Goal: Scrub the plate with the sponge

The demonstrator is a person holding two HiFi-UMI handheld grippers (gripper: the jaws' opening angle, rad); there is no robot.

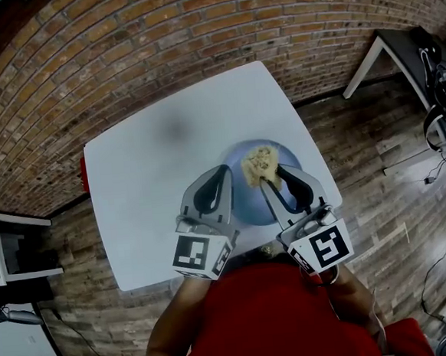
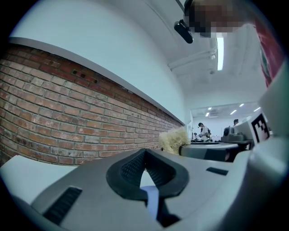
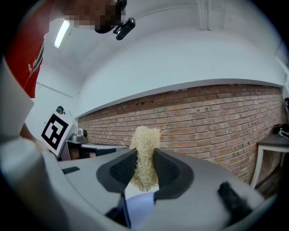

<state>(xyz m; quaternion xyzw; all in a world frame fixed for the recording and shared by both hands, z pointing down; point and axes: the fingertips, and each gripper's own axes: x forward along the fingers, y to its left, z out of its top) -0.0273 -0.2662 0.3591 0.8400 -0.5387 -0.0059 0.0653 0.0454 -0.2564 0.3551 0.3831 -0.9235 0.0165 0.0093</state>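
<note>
A blue plate (image 1: 248, 204) lies near the front right of a white table (image 1: 147, 187). My right gripper (image 1: 271, 176) is over it, shut on a beige fibrous sponge (image 1: 257, 161). In the right gripper view the sponge (image 3: 145, 140) stands up between the pads (image 3: 165, 169), with the plate (image 3: 140, 205) showing below. My left gripper (image 1: 224, 171) has its tips at the plate's left rim. Its jaws (image 2: 143, 153) are shut, pads together, with nothing visible between them. The sponge (image 2: 174, 137) shows to its right and a strip of blue plate (image 2: 151, 198) below.
A brick wall runs behind the table above a wooden floor. A dark desk (image 1: 405, 51) with cables stands at the far right and a white shelf unit (image 1: 13, 251) at the left. A small red thing (image 1: 83, 173) sits at the table's left edge.
</note>
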